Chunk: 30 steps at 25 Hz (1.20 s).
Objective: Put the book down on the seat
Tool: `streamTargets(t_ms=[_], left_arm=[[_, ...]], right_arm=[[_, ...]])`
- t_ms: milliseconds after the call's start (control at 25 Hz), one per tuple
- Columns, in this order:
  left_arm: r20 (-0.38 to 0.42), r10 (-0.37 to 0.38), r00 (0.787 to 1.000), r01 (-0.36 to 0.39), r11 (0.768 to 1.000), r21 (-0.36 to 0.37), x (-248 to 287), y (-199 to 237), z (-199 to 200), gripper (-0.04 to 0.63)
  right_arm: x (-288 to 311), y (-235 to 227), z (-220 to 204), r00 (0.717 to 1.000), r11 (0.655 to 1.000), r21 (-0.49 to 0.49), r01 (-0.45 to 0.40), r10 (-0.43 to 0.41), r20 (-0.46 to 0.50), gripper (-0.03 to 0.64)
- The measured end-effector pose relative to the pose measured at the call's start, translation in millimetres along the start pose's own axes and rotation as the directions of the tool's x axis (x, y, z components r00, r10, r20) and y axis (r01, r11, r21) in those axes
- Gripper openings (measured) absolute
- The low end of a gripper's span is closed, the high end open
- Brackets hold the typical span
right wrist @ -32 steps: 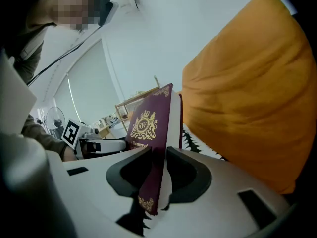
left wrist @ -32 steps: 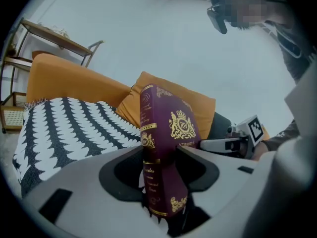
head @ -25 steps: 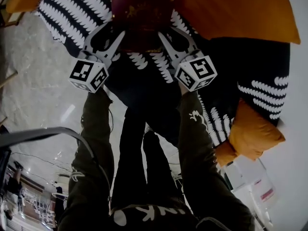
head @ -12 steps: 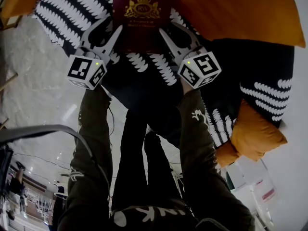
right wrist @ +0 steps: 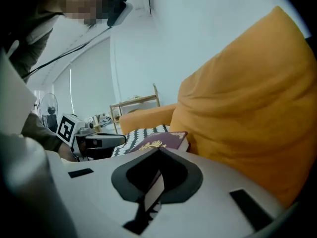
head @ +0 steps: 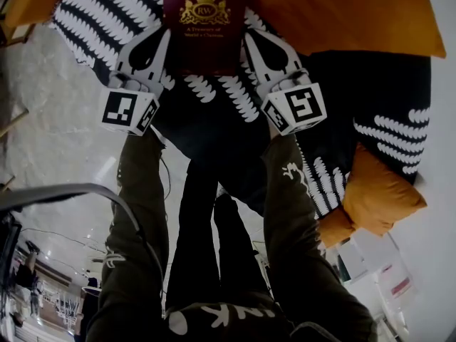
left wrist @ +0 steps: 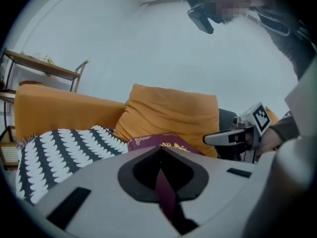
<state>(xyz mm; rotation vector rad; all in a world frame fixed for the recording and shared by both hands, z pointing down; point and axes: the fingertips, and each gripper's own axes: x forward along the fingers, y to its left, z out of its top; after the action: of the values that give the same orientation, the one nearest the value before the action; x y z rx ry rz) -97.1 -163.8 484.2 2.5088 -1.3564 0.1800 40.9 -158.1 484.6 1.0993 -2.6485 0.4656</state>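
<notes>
A maroon book (head: 205, 27) with a gold crest hangs between my two grippers above the sofa seat, which is draped in a black-and-white patterned throw (head: 107, 20). My left gripper (head: 161, 45) grips the book's near left edge, and its jaws have just been closing on the cover. In the left gripper view the maroon book (left wrist: 166, 144) runs into the left gripper (left wrist: 161, 157). My right gripper (head: 252, 43) has also just been closing, on the near right edge. The right gripper view shows the book (right wrist: 161, 142) and its page edge pinched in the right gripper (right wrist: 157, 156).
A big orange cushion (head: 342, 13) leans on the sofa back just behind the book. A smaller orange cushion (head: 381, 194) lies at the lower right. A wire shelf (left wrist: 44, 68) stands left of the sofa. The person's legs fill the lower middle of the head view.
Both grippers have closed on the book's near corners and risen with it. The book now sits a little higher and its crest faces the head camera more squarely.
</notes>
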Motion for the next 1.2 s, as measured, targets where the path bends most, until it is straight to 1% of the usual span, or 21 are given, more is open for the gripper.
streamTargets(t_ms=[120, 200, 320, 480, 640, 720, 1000, 1200], left_arm=[[0.024, -0.002, 1.0, 0.001, 1.0, 0.021, -11.8, -1.5, 8.0, 0.004], [0.045, -0.001, 0.999, 0.0, 0.999, 0.039, -18.4, -1.1, 23.4, 0.003], [0.086, -0.008, 0.996, 0.002, 0.998, 0.067, -28.3, -7.6, 58.2, 0.003], [0.137, -0.016, 0.99, 0.001, 0.994, 0.112, -41.1, -31.7, 110.6, 0.003], [0.173, -0.028, 0.985, -0.009, 0.978, 0.209, -60.9, -60.8, 169.1, 0.003], [0.198, -0.035, 0.98, -0.013, 0.972, 0.235, -78.7, -78.9, 201.4, 0.003], [0.276, -0.035, 0.96, -0.044, 0.961, 0.274, -165.1, -156.7, 306.5, 0.003], [0.296, -0.03, 0.955, -0.06, 0.955, 0.292, -238.3, -227.3, 362.1, 0.003]], right_arm=[[2.0, 19.3, 7.0, 1.0, 0.999, -0.033, -0.014, 0.015, 0.021, 0.009], [3.4, 29.1, 19.8, 0.999, 0.999, -0.049, -0.02, 0.022, 0.042, 0.009], [-1.5, 41.4, 50.2, 0.997, 0.996, -0.089, -0.027, 0.033, 0.072, 0.009], [-26.6, 51.9, 100.3, 0.992, 0.99, -0.138, -0.027, 0.044, 0.121, 0.009], [-58.4, 71.1, 159.9, 0.98, 0.981, -0.19, -0.026, 0.062, 0.187, 0.009], [-79.4, 86.2, 191.0, 0.973, 0.977, -0.213, -0.025, 0.072, 0.22, 0.009], [-179.5, 163.3, 284.4, 0.948, 0.958, -0.285, -0.025, 0.113, 0.298, 0.009], [-270.8, 213.4, 334.2, 0.932, 0.959, -0.284, 0.0, 0.103, 0.346, 0.009]])
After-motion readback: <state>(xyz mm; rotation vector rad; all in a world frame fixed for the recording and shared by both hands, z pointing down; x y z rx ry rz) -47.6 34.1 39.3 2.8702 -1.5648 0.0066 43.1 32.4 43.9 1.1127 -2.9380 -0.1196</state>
